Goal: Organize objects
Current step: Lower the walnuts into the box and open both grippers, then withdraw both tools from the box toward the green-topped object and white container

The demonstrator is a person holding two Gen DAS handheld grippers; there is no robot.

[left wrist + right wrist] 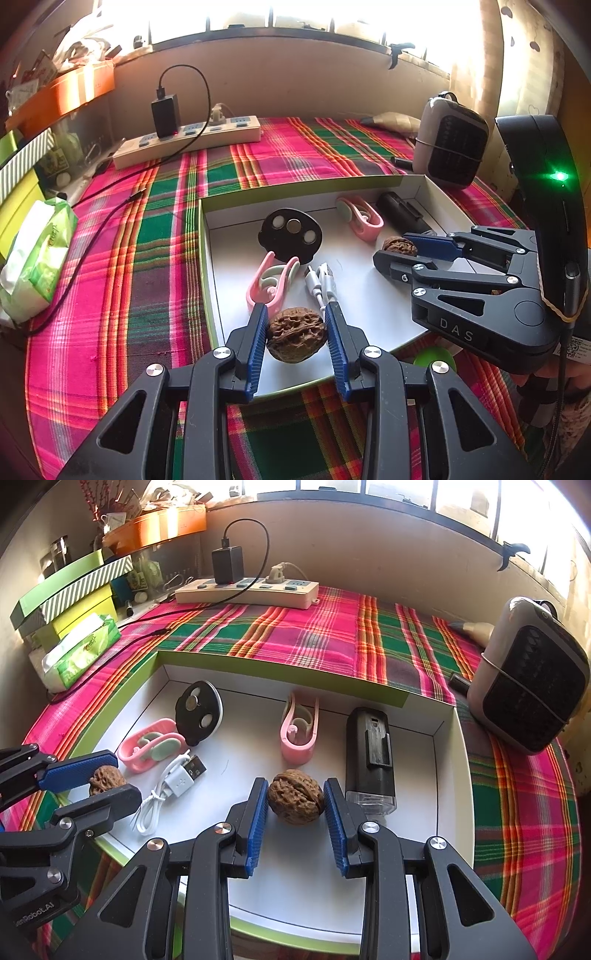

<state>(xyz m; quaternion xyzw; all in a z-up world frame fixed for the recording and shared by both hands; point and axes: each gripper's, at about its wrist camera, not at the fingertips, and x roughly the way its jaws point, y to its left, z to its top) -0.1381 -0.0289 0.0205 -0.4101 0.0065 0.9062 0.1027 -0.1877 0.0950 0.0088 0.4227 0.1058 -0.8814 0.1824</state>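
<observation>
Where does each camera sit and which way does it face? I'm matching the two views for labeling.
Left wrist: on the left gripper, looking down along its fingers at a walnut in the white tray; the right gripper shows at the right.
Right wrist: on the right gripper, facing its own walnut; the left gripper shows at the left.
Shared: tray, pink clips, power strip.

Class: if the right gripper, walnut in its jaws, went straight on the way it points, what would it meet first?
Probably the white floor of the box, just short of the pink clip; depth is unclear.
</observation>
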